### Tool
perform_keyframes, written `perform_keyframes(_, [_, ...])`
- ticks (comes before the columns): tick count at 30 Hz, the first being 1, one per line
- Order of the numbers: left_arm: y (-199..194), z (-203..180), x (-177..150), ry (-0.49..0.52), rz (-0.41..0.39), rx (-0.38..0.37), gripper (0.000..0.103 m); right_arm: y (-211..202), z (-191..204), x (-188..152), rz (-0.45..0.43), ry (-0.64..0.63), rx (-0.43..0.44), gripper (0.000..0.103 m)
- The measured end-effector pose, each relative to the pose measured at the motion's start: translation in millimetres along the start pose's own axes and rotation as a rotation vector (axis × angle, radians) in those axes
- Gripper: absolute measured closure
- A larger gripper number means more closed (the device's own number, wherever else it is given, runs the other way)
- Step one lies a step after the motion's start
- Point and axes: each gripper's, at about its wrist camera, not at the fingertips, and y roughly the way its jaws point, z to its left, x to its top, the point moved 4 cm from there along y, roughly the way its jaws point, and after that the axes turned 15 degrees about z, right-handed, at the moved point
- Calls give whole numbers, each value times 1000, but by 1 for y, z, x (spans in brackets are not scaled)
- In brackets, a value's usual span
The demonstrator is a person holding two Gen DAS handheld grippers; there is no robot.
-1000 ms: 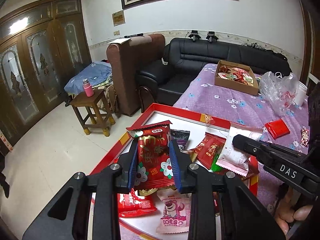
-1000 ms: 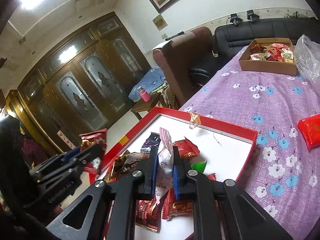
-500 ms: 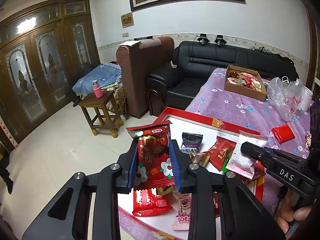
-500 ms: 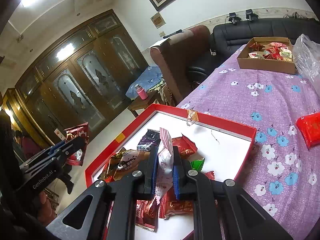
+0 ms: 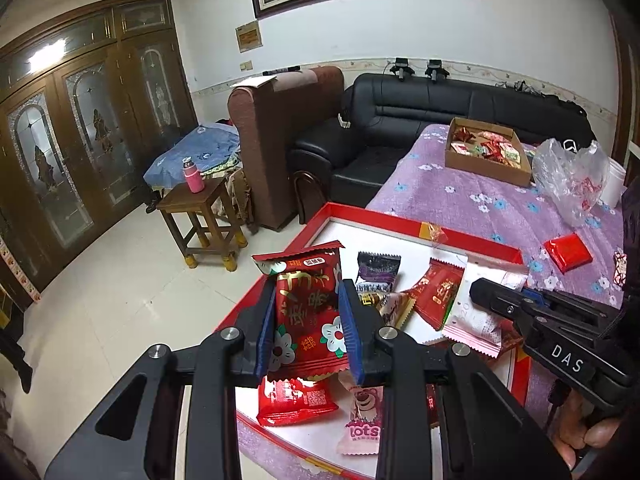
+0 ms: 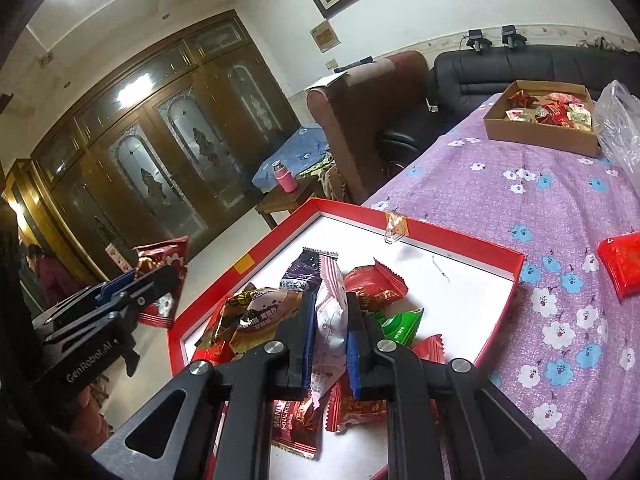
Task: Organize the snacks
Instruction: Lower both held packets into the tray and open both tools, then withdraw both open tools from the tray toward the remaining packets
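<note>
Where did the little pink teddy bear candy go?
In the left wrist view, the pink bear packet lies in the red tray at its near edge, right of a flat red packet, under the left gripper.

tray (image 6: 502,300) far half bare - snack pile (image 6: 372,300) crowds near end

2 grippers (image 5: 308,328) (image 6: 328,340), 2 boxes (image 5: 472,242) (image 5: 486,166) (1 cardboard).

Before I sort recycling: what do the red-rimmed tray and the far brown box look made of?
Red-rimmed tray: likely coated paperboard, with thin folded walls and a matte white floor. Brown box: plain uncoated cardboard, judging by its dull kraft colour.
</note>
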Motion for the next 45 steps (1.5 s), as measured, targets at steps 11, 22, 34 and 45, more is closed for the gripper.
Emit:
perform_keyframes(11, [5, -4, -3, 16, 11, 26, 75, 1, 1, -1, -1, -9, -10, 89])
perform_keyframes(22, [10, -6, -7, 30, 32, 35, 75, 2, 1, -2, 4, -16, -17, 88])
perform_keyframes(34, [12, -4, -7, 29, 26, 117, 35, -1, -7, 0, 3, 29, -34, 75])
perform_keyframes(45, [-4, -5, -5, 36, -48, 136, 22, -35, -70, 9, -117, 324, 12, 52])
